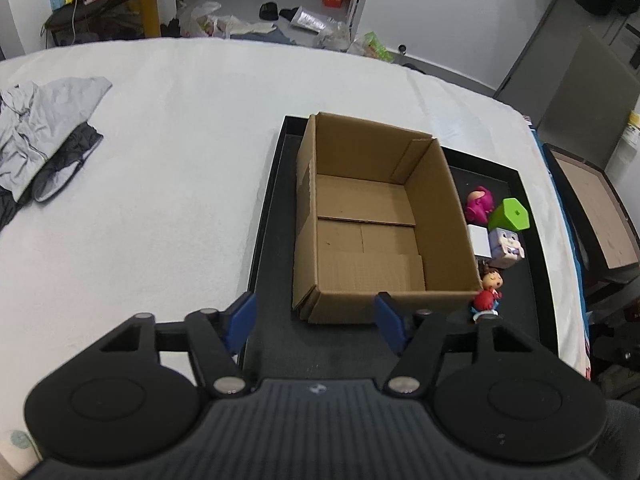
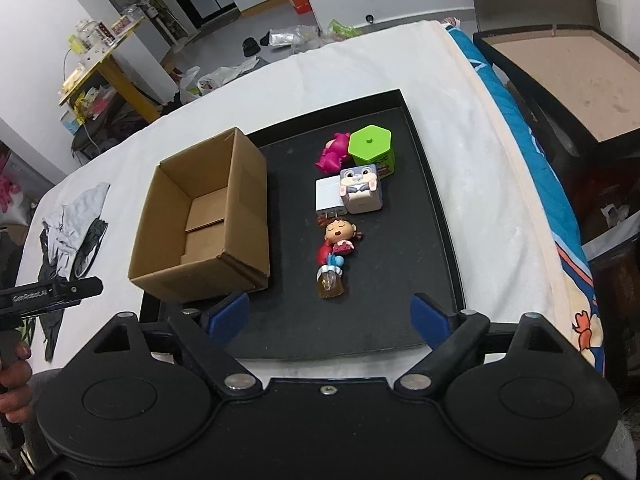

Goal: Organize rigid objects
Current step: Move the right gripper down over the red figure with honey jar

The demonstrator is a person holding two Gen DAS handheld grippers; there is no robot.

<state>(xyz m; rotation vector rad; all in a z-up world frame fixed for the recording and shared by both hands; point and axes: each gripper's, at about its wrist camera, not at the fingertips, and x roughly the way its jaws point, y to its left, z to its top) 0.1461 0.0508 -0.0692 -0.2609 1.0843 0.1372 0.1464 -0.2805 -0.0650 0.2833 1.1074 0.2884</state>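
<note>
White bedding (image 1: 180,152) covers the work surface, with a cluttered floor and shelving beyond it. From my remote seat I log the left gripper (image 1: 316,316) first: blue pads parted, nothing between them, hovering over the near edge of the black tray (image 1: 272,216) just short of the cardboard box (image 1: 360,216). I log the right gripper (image 2: 330,314) next: pads set wide, empty, above the tray's near rim. Just ahead of it lies an amber block (image 2: 330,286), touching the base of a doll figurine (image 2: 338,240) in a red dress, which lies on its back. Beyond the doll sit a white charger cube (image 2: 328,196) and a rabbit-print cube (image 2: 362,192), side by side and touching. Farther on stand a green hexagonal container (image 2: 372,150) and, to its left, a magenta toy (image 2: 332,152). All six items rest on the tray's right half, outside the box. The box stands open and empty on the tray's left half, flaps folded down inside. Well apart on the bedding lies a heap of grey and black clothing (image 1: 44,140). At the left edge of the right wrist view, a hand (image 2: 14,376) grips the left tool's handle. Right of the bed stands an open dark case (image 2: 560,80) with a tan lining.
</note>
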